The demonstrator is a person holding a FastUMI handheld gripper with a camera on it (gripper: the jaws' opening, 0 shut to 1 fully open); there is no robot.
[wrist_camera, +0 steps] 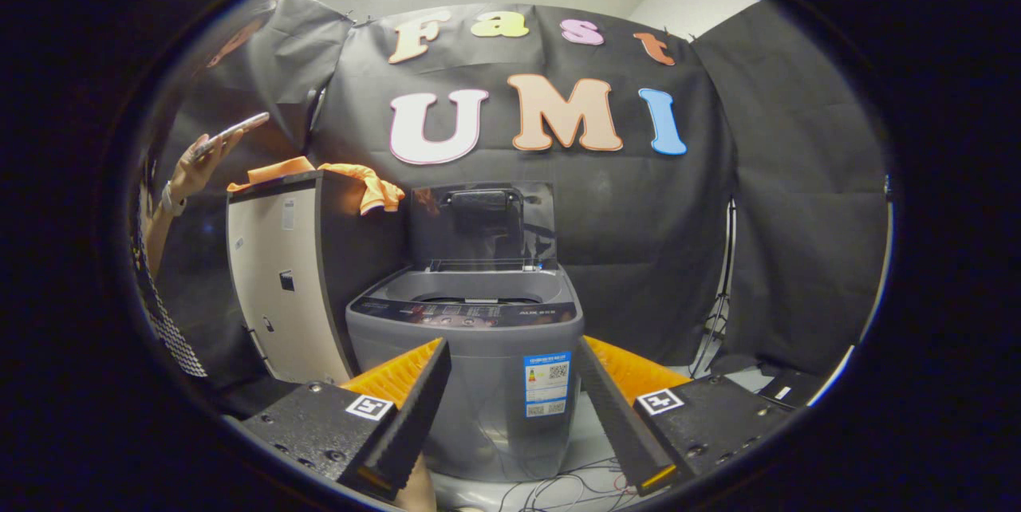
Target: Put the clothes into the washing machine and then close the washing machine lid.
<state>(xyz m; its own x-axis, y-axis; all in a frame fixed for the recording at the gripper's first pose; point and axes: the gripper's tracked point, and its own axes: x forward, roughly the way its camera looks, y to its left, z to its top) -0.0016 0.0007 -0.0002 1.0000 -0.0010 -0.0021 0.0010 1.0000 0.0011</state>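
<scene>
Camera rides the tongs [510, 416], facing the washing machine [467, 360] nearby.

Grey washing machine [471, 352], lid [482, 225] raised upright; orange clothes [351, 181] lie atop adjacent cabinet.

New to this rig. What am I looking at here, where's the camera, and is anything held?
This is a fisheye camera riding on a handheld two-finger gripper, looking forward along its fingers; a person carries it. The fingers are spread apart and hold nothing. Beyond them stands a small grey top-loading washing machine with its dark lid raised. Left of it is a white cabinet with an orange cloth draped on top. Further left, a person's hand holds a phone.
</scene>
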